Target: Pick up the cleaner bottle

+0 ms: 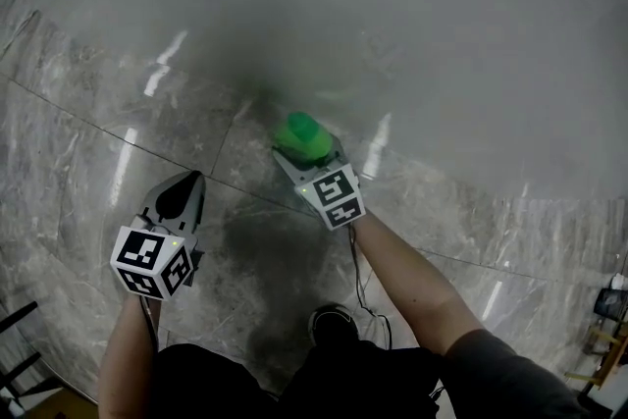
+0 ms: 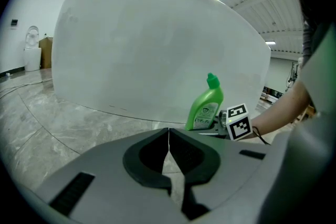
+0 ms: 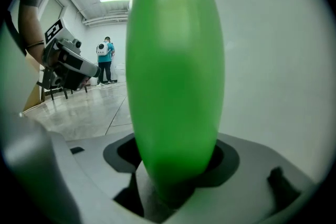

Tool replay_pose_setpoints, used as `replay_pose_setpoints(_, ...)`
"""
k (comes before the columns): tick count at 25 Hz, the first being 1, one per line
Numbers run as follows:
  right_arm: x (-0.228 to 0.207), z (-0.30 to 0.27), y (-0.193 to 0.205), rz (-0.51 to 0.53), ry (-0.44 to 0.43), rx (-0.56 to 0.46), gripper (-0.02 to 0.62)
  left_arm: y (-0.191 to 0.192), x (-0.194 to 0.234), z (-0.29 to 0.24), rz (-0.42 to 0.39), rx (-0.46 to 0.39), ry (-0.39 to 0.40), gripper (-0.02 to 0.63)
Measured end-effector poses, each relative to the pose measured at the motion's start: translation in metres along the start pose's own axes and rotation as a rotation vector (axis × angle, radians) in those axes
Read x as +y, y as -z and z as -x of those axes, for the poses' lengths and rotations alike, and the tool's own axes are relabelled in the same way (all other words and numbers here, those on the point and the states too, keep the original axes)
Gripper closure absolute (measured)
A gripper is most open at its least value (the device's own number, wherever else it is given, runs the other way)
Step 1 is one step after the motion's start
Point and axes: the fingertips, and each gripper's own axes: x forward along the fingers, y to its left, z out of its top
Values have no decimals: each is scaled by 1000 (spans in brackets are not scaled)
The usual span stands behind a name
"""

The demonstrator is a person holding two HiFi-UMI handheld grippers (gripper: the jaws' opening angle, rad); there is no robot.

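No legible print — cleaner bottle (image 2: 206, 106) label too small

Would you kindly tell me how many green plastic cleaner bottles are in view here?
1. The green plastic cleaner bottle is gripped in the right tongs, in front of the large white curved wall. No other shows.

Large white curved wall (image 1: 412, 25) closing off the far side, cleaner bottle (image 1: 302, 134) just before it, filling the jaws of the right gripper (image 3: 174, 178), open marble floor (image 1: 69, 152) around the left gripper (image 1: 183, 183), its jaws together.
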Motion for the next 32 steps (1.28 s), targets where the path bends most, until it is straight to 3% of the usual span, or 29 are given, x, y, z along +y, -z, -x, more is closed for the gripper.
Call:
replay_pose_setpoints(2, 2, -2, 0, 14, -3, 16, 327, 2, 2, 4, -6, 9, 1, 591)
replay_pose_setpoints(5, 7, -6, 3, 57, -17, 52, 380, 0, 7, 10, -5, 9, -10, 591)
replay_pose_setpoints(17, 5, -2, 1, 29, 21, 25, 393, 1, 1, 20, -23, 11, 14, 591)
replay_pose_setpoints(24, 9, 13, -16, -3, 50, -58, 396, 3, 5, 33, -38, 11, 8, 591)
replay_pose_setpoints(32, 33, 32, -47, 37, -4, -58, 396, -14, 6, 50, -20, -49, 8, 591)
